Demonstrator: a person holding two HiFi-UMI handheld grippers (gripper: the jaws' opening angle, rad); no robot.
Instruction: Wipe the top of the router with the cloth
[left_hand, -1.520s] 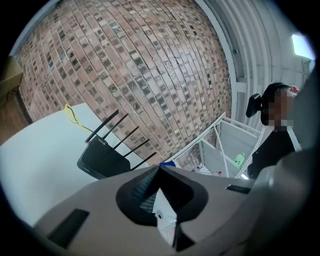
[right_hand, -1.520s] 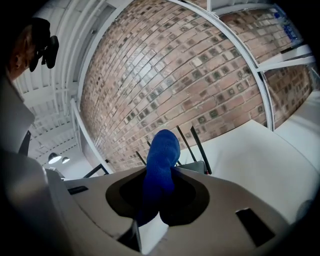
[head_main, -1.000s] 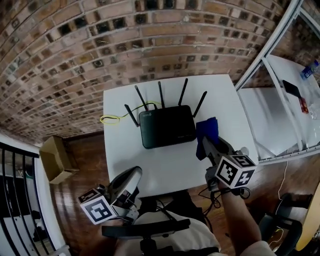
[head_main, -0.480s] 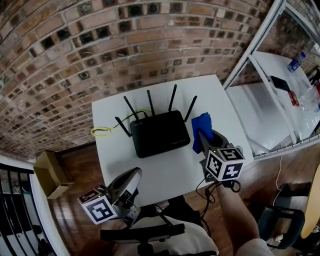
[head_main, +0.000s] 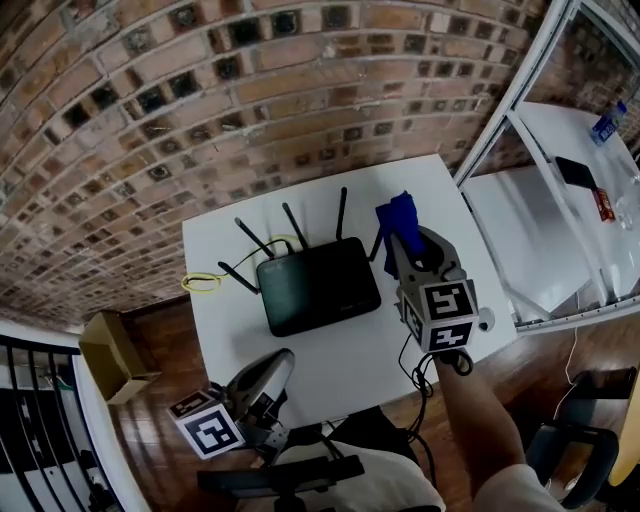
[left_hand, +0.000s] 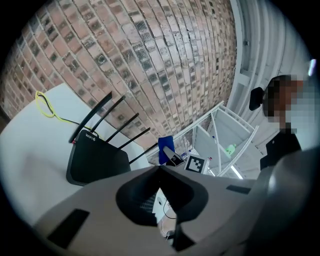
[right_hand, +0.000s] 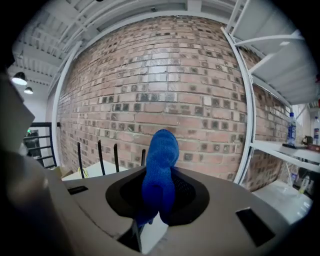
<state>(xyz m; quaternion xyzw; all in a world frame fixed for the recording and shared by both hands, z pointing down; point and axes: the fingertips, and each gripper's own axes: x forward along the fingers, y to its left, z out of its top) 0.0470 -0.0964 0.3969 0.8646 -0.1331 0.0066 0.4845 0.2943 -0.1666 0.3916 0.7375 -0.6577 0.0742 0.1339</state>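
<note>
The right gripper (head_main: 405, 245) clamps a blue cloth (head_main: 399, 214) just beside the black router (head_main: 318, 288). The left gripper (head_main: 279, 360), closed and empty, sits at the white table (head_main: 225, 255) edge.

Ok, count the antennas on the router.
5 antennas along the router's back edge: far left, left of middle, middle, right of middle, and far right, close beside the cloth.

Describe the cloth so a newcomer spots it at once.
Start at the white table by the brick wall. Right of its black router, the right gripper is shut on the cloth: the only bright blue thing, bunched up between the jaws.
</note>
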